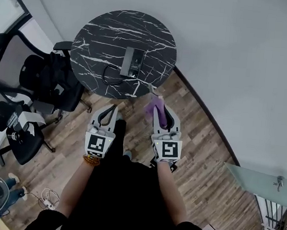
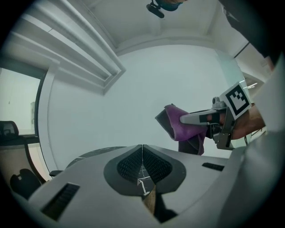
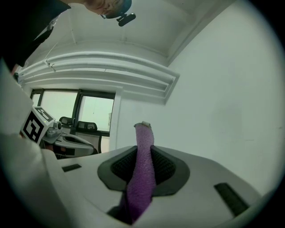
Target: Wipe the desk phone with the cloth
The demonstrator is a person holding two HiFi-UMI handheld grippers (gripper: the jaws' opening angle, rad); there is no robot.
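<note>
**Head view.** A round black marbled worktop (image 1: 98, 33) occupies the upper centre of the frame. The desk phone (image 1: 132, 62) lies on it, right of its centre, with a dark cord (image 1: 108, 76) looping off its lower left side. Both tongs are held below the worktop, over the wooden floor (image 1: 204, 169), well apart from the phone. The left tongs (image 1: 112, 106) are at lower centre left and the right tongs (image 1: 159, 108) at lower centre right. A purple cloth (image 1: 152, 106) protrudes from the tips of the right tongs, near the lower rim of the worktop. Black office chairs (image 1: 35, 75) stand at the left of the frame.

**Left gripper view.** The two jaws of the left tongs meet along a vertical line at lower centre, and their ribbed pads are pressed together with nothing between them. The worktop edge shows as a dark band just left of the jaws. At right centre the right tongs appear with the cloth hanging from their tips and a marker cube (image 2: 236, 99) above them.

**Right gripper view.** The jaws of the right tongs are clamped on the cloth, which runs as a narrow strip up between the pads at lower centre and stands above them. The left tongs show at the left edge of the frame.
</note>
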